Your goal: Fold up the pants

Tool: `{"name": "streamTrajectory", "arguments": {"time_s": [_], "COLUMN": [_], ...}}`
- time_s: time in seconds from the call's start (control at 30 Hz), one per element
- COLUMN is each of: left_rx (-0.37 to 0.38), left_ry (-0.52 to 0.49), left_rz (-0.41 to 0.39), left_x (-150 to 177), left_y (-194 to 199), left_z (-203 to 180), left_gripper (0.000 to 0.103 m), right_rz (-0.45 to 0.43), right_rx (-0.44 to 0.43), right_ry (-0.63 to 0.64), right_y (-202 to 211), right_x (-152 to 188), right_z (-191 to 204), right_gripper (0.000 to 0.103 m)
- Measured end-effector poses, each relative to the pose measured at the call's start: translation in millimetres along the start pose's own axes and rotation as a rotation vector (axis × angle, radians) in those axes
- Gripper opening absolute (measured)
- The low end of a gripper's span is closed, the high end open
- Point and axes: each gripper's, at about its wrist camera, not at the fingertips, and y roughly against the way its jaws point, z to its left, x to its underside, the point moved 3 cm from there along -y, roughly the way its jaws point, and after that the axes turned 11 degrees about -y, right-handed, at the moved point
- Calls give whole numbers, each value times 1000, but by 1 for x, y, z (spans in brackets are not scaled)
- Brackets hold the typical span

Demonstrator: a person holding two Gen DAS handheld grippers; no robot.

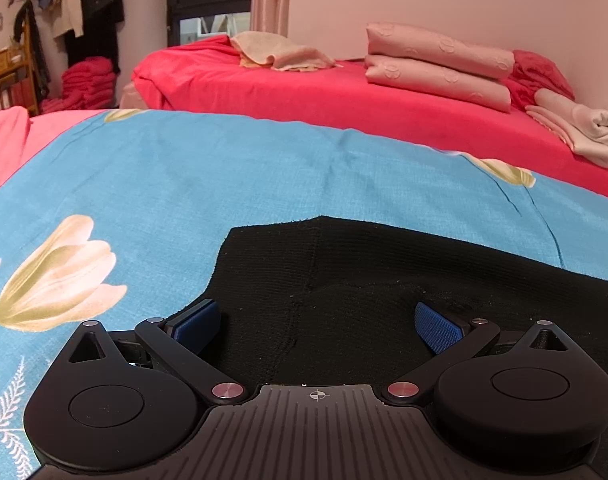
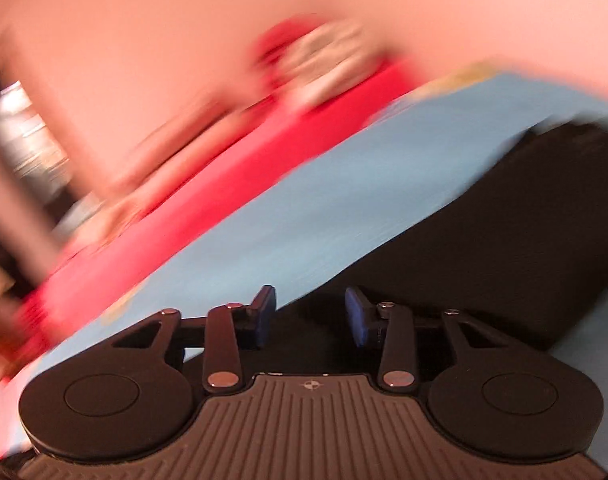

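Black knit pants (image 1: 383, 272) lie flat on a blue flowered sheet (image 1: 184, 184). My left gripper (image 1: 317, 320) is open, its blue pads (image 1: 196, 322) spread wide just above the pants' near left part. In the right wrist view, which is tilted and motion-blurred, the pants (image 2: 483, 240) stretch from the centre to the upper right. My right gripper (image 2: 309, 314) is open with a moderate gap, its fingers (image 2: 353, 314) low over the pants' edge and holding nothing.
A red bed (image 1: 323, 96) stands behind the blue sheet, with stacked pink pillows (image 1: 439, 64) and folded towels (image 1: 280, 54) on it. Clothes hang on the wall at the far left (image 1: 84, 8). A red pile (image 1: 88, 84) lies on the floor.
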Motion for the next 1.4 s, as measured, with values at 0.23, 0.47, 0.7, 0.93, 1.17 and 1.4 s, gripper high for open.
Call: {"name": "streamTrajectory", "arguments": {"time_s": [0.23,0.47,0.7,0.93,1.17,1.4], "left_rx": [2,7,11,12,18,16], "left_ry": [3,8,12,15,26,25], "left_rz": [-1,-4,-6,-8,-18,-20], "left_x": [0,0,2,1,3,4], "left_y": [0,-1,0,-1,0,0], "left_z": [1,1,-1,0,1,1], "left_gripper": [103,103,103,103,103,103], "right_rz": [-95,-15,-335,-276,-201,-306], "right_rx": [1,59,316,316,468,503], "right_ry": [181,219,35,193,331,352], "right_y": [40,16,51,37,10,2], "right_x": [28,15,-55,-41,-44,-56], "right_z": [23,-12,-69,-60,-44,-34], "right_gripper": [77,56,68,67,8,13]}}
